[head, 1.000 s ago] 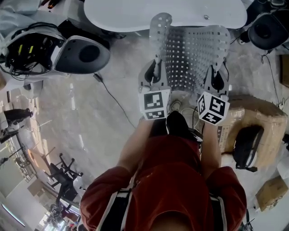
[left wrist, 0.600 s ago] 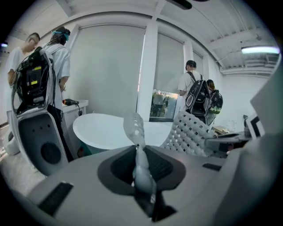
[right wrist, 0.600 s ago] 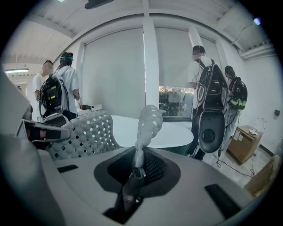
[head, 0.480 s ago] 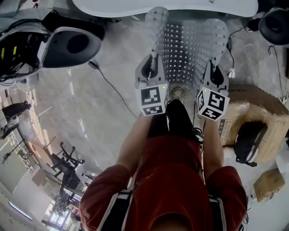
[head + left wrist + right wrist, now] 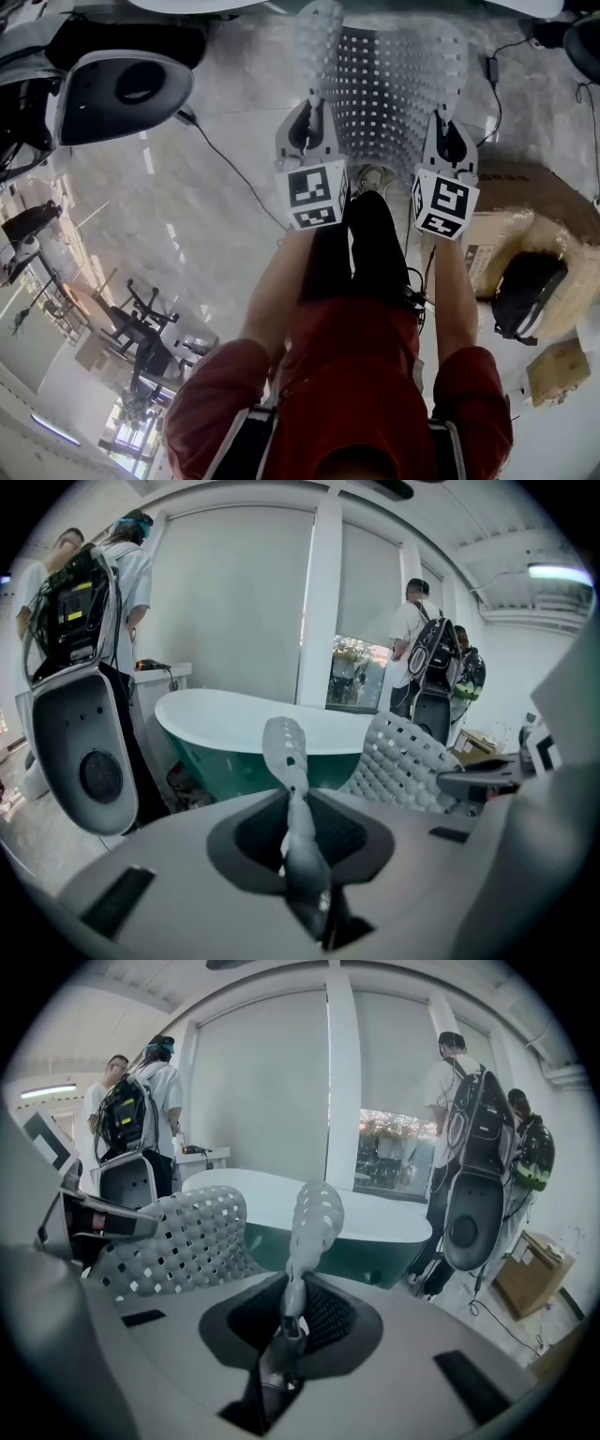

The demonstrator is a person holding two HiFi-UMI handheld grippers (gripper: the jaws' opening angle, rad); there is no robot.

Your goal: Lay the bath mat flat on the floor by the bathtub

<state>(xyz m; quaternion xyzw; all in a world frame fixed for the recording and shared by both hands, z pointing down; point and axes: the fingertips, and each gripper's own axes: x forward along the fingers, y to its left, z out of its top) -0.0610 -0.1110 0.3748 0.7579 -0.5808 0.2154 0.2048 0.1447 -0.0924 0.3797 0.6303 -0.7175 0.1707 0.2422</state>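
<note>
The bath mat is grey, soft and full of square holes. It hangs in a curve between my two grippers, above the pale floor. My left gripper is shut on its left corner, which sticks up past the jaws in the left gripper view as a twisted flap. My right gripper is shut on the right corner. The bathtub, white inside and teal outside, stands just beyond the mat; the head view shows only a strip of its rim.
A white and black pod-shaped device stands at the left, with a cable trailing over the floor. A cardboard box and a black bag lie at the right. People with backpacks stand behind the tub.
Both grippers have sunk with the mat held between them. In the head view the tub's rim has slid almost off the top edge and the mat hangs lower.
</note>
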